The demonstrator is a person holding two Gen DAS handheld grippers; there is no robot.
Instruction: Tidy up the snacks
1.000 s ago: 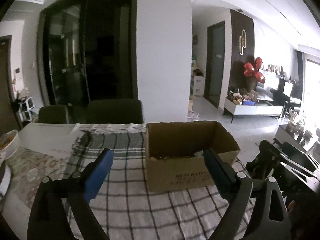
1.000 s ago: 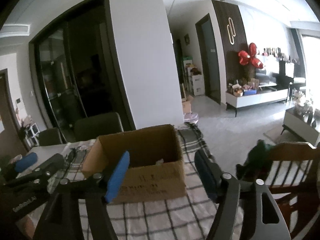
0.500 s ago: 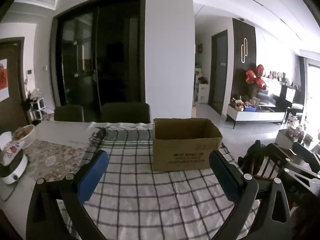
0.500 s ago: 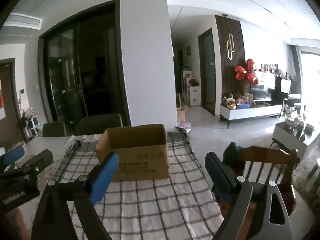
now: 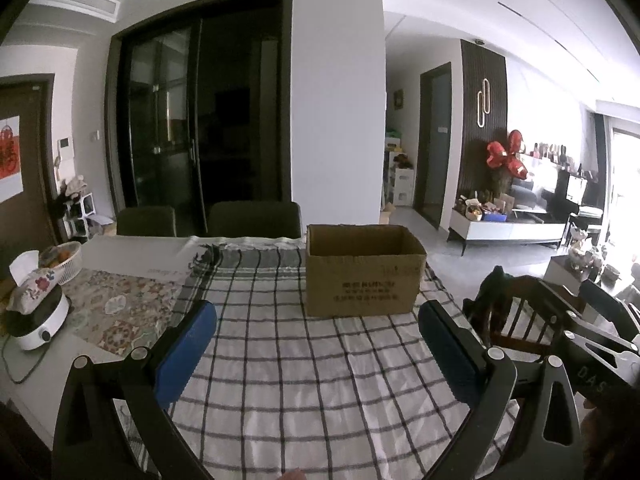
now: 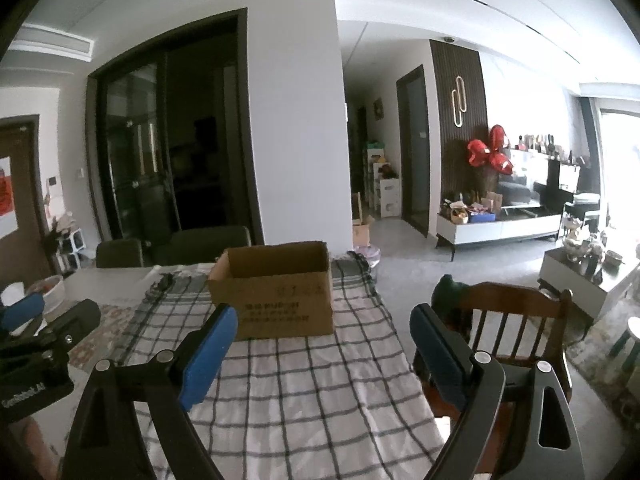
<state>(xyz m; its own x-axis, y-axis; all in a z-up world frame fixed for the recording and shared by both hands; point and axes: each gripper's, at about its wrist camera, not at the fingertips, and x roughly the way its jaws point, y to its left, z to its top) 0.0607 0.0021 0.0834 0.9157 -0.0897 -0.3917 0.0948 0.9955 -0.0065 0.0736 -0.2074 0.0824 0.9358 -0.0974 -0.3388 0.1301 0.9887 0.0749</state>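
Observation:
An open brown cardboard box (image 5: 362, 276) stands on the checked tablecloth (image 5: 304, 380) at the table's far right; it also shows in the right wrist view (image 6: 276, 296). Its inside is hidden from here. My left gripper (image 5: 320, 316) is open and empty, held back from the box over the cloth. My right gripper (image 6: 324, 320) is open and empty, also short of the box. No loose snacks show on the cloth.
A wooden chair (image 6: 516, 320) stands at the table's right edge. A white appliance with a floral tissue pouch (image 5: 34, 308) and a basket (image 5: 64, 258) sit at the left. Two dark chairs (image 5: 252, 220) stand behind the table.
Both grippers have pulled back and up from the box, which now looks smaller and farther. Its inside no longer shows.

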